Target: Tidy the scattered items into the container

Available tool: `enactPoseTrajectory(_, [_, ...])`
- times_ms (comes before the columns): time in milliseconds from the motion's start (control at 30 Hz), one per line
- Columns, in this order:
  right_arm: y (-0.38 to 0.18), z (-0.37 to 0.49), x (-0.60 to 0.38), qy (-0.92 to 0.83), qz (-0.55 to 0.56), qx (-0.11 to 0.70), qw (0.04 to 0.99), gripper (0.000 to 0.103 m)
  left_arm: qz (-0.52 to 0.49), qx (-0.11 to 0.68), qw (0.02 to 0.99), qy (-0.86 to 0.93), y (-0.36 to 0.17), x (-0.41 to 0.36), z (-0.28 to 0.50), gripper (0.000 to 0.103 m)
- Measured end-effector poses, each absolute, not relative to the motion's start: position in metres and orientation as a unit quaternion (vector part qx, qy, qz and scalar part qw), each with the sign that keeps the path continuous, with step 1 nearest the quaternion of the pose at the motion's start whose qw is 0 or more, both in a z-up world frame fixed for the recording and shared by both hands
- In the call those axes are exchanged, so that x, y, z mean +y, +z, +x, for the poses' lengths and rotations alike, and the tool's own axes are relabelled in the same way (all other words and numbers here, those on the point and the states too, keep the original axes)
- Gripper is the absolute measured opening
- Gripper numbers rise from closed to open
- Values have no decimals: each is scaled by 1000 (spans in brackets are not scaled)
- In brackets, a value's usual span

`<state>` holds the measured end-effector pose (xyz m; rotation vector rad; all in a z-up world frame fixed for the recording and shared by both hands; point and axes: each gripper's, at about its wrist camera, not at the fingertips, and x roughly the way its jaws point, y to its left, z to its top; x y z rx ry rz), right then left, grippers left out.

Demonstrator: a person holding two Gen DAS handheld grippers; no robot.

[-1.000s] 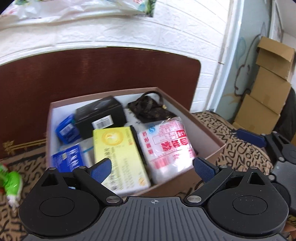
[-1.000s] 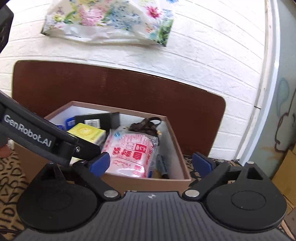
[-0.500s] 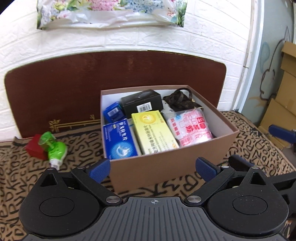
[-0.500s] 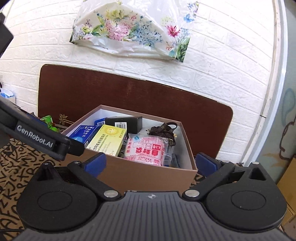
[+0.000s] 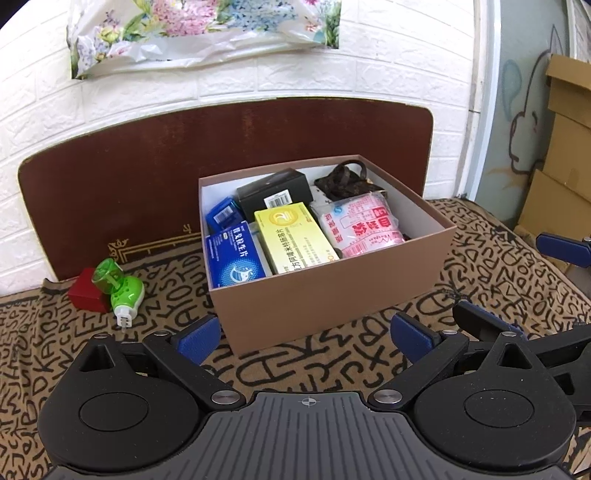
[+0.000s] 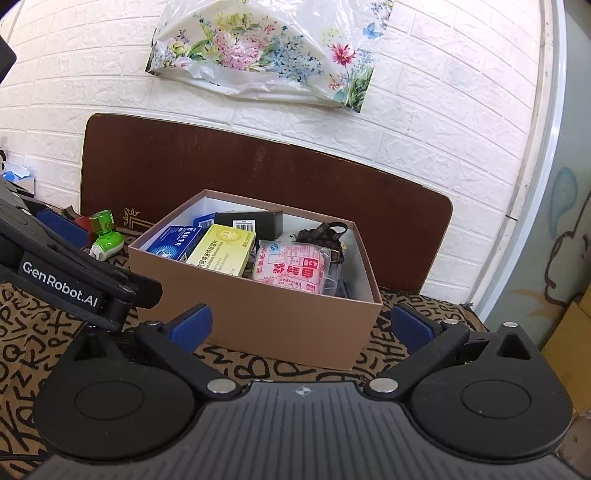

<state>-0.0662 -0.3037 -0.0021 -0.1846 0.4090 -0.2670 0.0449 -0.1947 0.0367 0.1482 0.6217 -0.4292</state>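
The brown box [image 5: 332, 291] is sitting mid-frame, holding packets. A green plug-in gadget [image 5: 123, 291] is lying at its left. Both the left hand-held gripper [image 5: 306, 336] and right hand-held gripper [image 6: 301, 326] are spread wide, holding nothing.

a floral plastic bag [image 5: 199, 33] hangs on a white brick wall [image 6: 424, 122]; a dark brown board [image 5: 147, 177] leans below it; cardboard boxes [image 5: 561, 155] stack at right; a letter-patterned cloth [image 5: 332, 354] covers the surface

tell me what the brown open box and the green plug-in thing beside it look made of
Brown open box: likely matte cardboard, with thin straight walls and a white lining. Green plug-in device: glossy moulded plastic with a translucent green cap, judging by its shine.
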Motion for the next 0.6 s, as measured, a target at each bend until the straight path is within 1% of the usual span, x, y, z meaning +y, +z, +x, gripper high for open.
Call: enactPoseTrajectory(600, [-6, -69, -305, -131, -87, 207, 965, 102, 81, 313, 924, -205, 36, -196, 42, 103])
